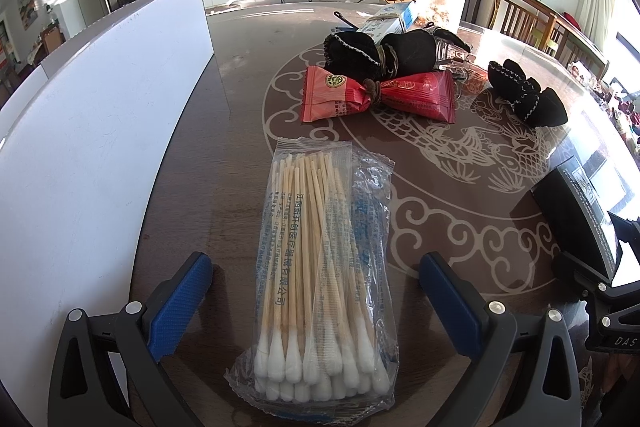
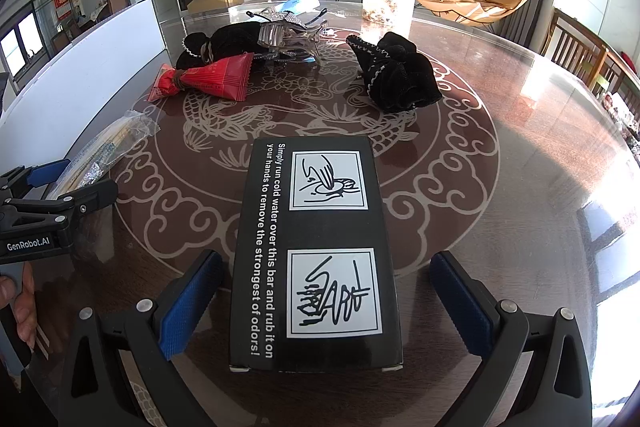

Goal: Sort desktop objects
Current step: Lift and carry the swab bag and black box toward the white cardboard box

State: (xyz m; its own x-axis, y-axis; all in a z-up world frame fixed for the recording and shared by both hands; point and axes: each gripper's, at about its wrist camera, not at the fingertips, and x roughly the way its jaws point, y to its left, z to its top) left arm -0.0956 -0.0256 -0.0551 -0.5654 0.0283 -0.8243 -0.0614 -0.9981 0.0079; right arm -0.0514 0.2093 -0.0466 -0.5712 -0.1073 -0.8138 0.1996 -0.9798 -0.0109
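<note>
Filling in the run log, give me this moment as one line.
left gripper: open, straddling cotton swab pack | right gripper: open, straddling black box | both items on table, ungrasped

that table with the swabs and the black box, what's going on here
A person is sorting items on a patterned table. The left hand-held gripper is open around a bag of cotton swabs; the right hand-held gripper is open around a black box. Neither is gripped yet. A red packet and black fabric pouches lie farther back.
</note>
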